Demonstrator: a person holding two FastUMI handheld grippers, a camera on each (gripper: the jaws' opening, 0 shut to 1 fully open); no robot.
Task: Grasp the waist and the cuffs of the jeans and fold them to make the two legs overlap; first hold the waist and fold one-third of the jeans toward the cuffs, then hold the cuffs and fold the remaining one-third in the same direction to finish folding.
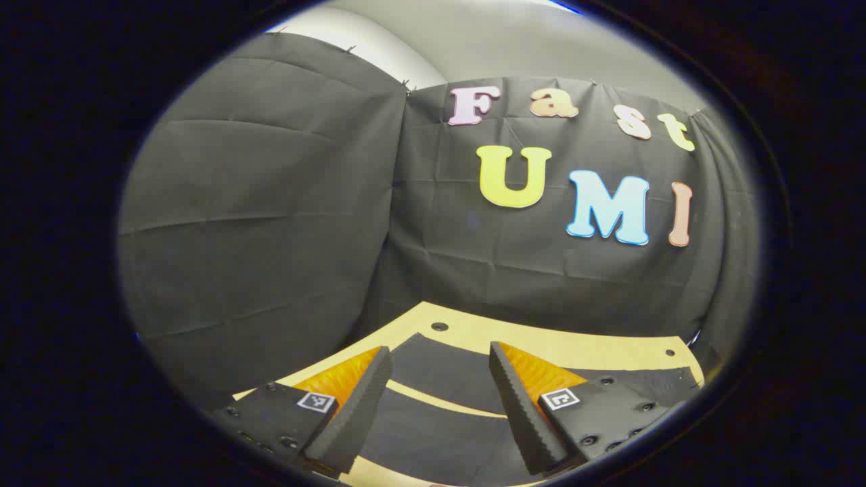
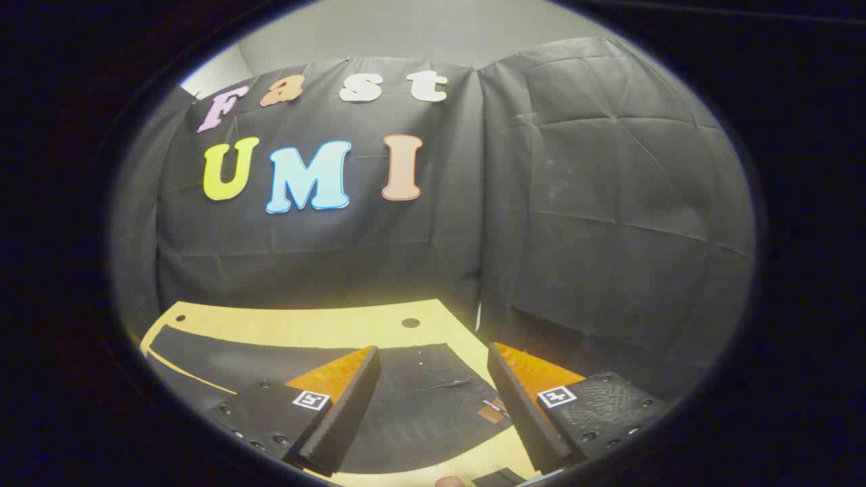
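Both grippers hover above the worktop (image 1: 541,341) with their fingers spread wide and nothing between them; the left gripper (image 1: 440,406) and the right gripper (image 2: 433,406) each look forward at the black cloth wall (image 1: 270,216). The jeans (image 2: 419,399) lie flat on the pale worktop below them, dark cloth running across the board; in the left gripper view I see two dark strips (image 1: 440,372) with a pale gap between, likely the two legs side by side. The long axis seems to run sideways across the worktop, though I cannot tell which end is the waist; a small tag near the right gripper hints at the waist there. To start well, I would lower each gripper straight down at the near edge; close on one layer only; lift both ends level so the legs meet evenly.
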